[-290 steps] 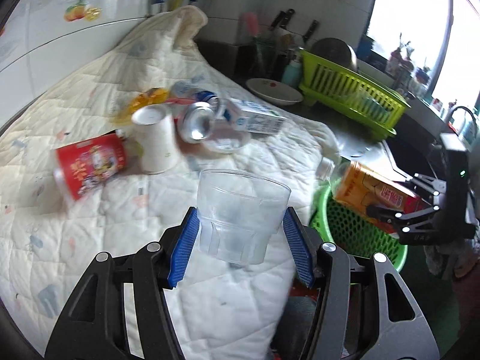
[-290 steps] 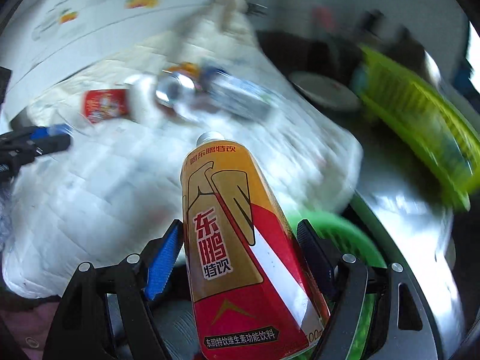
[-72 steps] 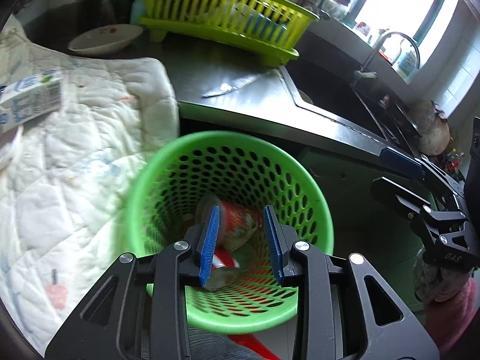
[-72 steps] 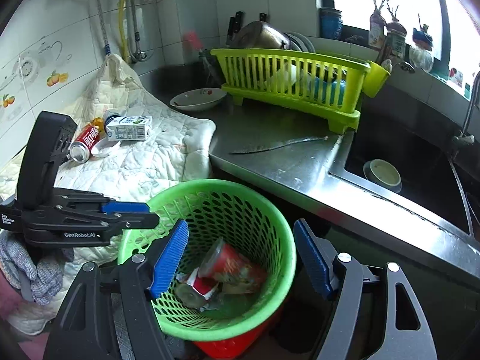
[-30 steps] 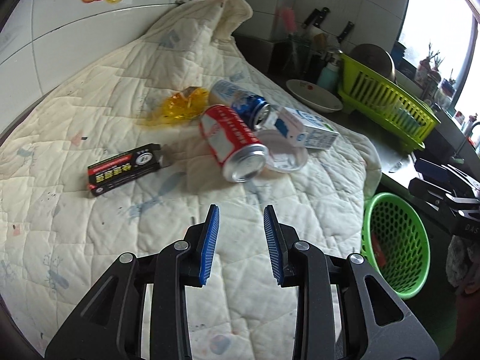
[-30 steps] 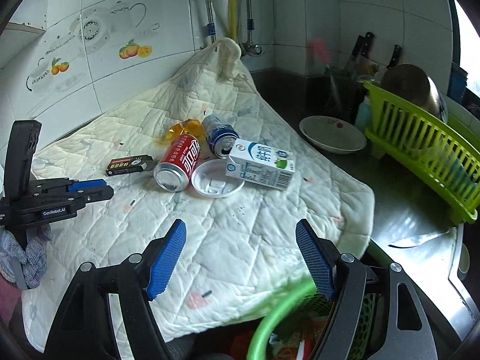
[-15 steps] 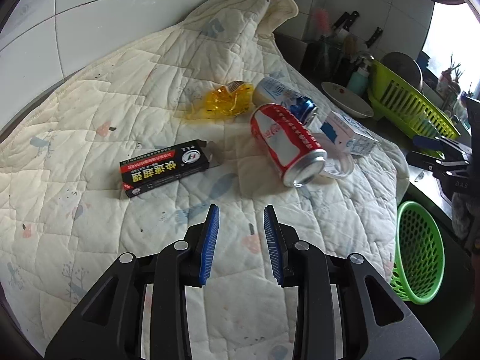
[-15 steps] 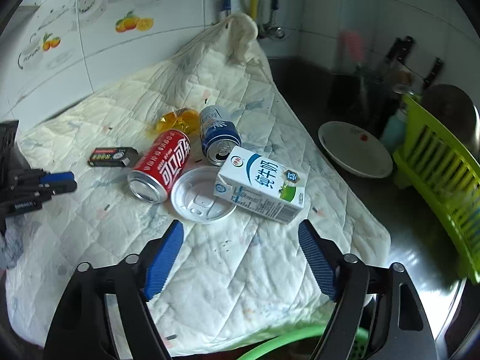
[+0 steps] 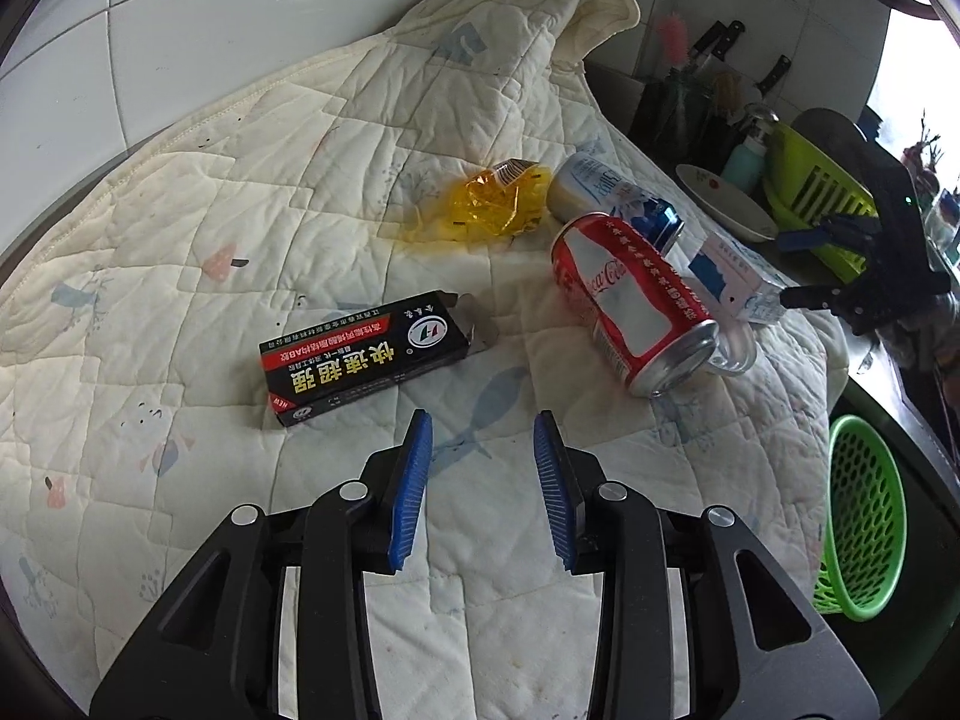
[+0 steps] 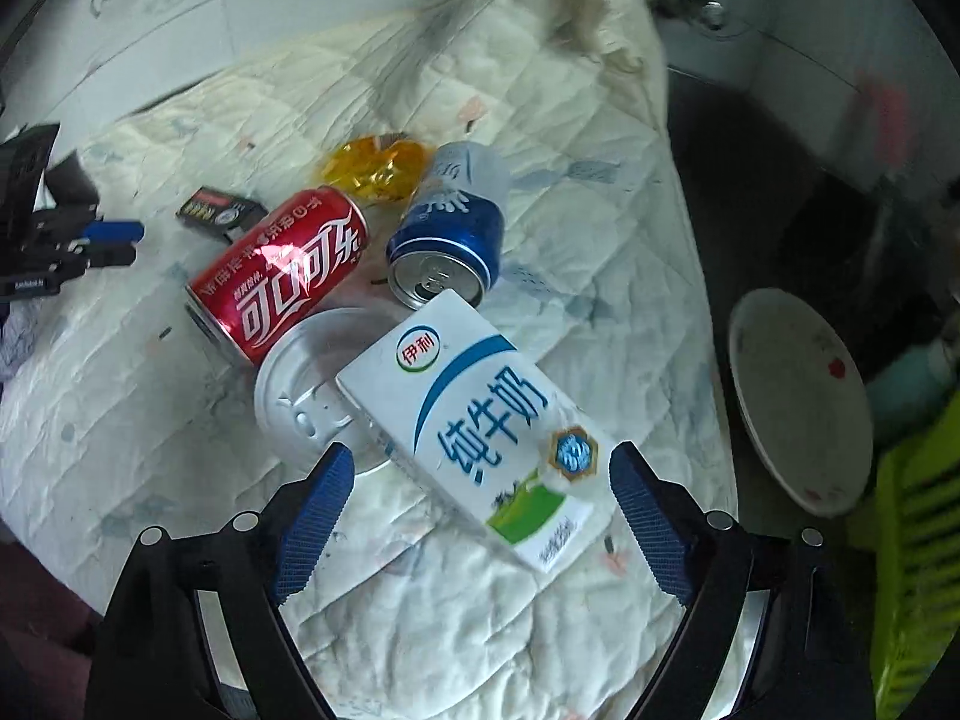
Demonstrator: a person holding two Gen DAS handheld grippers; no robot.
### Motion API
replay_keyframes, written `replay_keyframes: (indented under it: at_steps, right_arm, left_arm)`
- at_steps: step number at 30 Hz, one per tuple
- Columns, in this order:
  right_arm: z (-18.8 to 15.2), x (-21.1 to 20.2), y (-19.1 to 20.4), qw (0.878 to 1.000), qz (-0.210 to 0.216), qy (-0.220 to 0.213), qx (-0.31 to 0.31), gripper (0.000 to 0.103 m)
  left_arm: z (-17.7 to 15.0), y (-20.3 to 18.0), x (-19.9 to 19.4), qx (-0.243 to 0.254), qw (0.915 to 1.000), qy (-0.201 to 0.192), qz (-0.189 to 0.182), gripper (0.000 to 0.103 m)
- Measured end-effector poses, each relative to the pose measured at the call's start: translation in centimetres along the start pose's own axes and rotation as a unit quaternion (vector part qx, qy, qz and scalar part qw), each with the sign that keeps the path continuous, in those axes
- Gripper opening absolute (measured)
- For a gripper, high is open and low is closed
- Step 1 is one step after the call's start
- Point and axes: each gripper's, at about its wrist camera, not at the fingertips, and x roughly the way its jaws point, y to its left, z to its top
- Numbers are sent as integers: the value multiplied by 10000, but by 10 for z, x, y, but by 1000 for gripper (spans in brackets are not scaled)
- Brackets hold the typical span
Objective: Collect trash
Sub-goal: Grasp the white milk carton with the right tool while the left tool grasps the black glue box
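The milk carton [image 10: 480, 414] lies flat on the quilt [image 10: 420, 618], one end over the white plastic lid [image 10: 294, 396] — my right gripper [image 10: 474, 516] straddles its near end, jaws spread wide and just been opening, pads clear of it. Beside it lie the red can [image 10: 282, 270] and blue can [image 10: 450, 222]. My left gripper [image 9: 483, 480] hangs empty, jaws part open, just short of the black box [image 9: 363, 354].
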Motion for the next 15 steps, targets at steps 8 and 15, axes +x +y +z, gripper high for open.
replay_keyframes:
  at_steps: [8, 15]
  right_arm:
    - [20, 33, 5, 9950, 383, 383, -843, 89]
    - [24, 57, 9, 9900, 536, 694, -1101, 90]
  left_arm:
    - [-3, 9, 13, -63, 9999, 80, -110, 35]
    - [-2, 14, 16, -74, 9998, 99, -126, 35]
